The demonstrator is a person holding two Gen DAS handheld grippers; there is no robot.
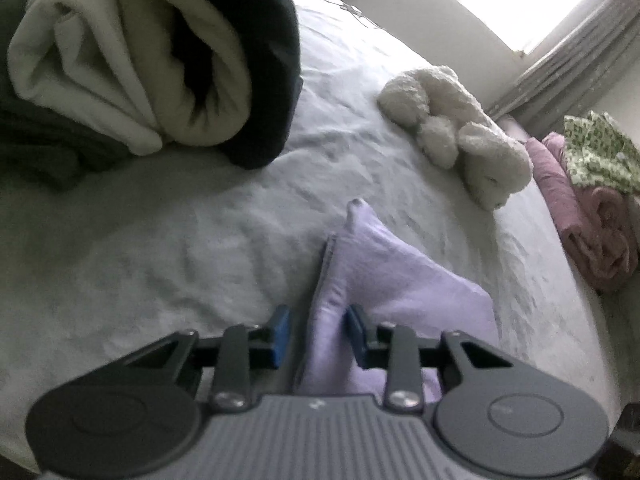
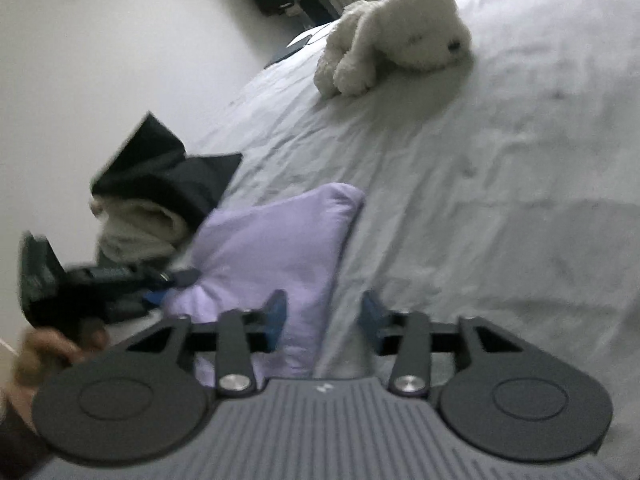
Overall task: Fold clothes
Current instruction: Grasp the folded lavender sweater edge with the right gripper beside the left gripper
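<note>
Left wrist view. The left gripper (image 1: 318,334) points down at the bed (image 1: 140,264). A fold of the lilac garment (image 1: 384,276) stands up between its blue pads (image 1: 282,330); a gap shows beside the left pad, and whether the right pad presses the cloth I cannot tell, so this reads as fingers partly apart around the fold, likely keeping it steady for the next crease. The garment lies on the near part of the bed, its narrow end aimed at the middle. A rolled cream and dark pile (image 1: 152,60) sits toward the bed's far left edge, probably set aside. A white plush toy (image 1: 456,128) lies near the right edge, with pink folded cloth (image 1: 580,216) beyond that edge.

Right wrist view. The right gripper (image 2: 324,320) has its fingers well apart and grips nothing; the garment's long edge (image 2: 280,248) lies by its left pad, bare sheet under the gap. I judge this side released. This view alone shows the left gripper (image 2: 160,280) from the side, nosed into the garment's left corner, with a hand (image 2: 52,348) behind it, blurred. Only the other view shows the pink cloth.
</note>
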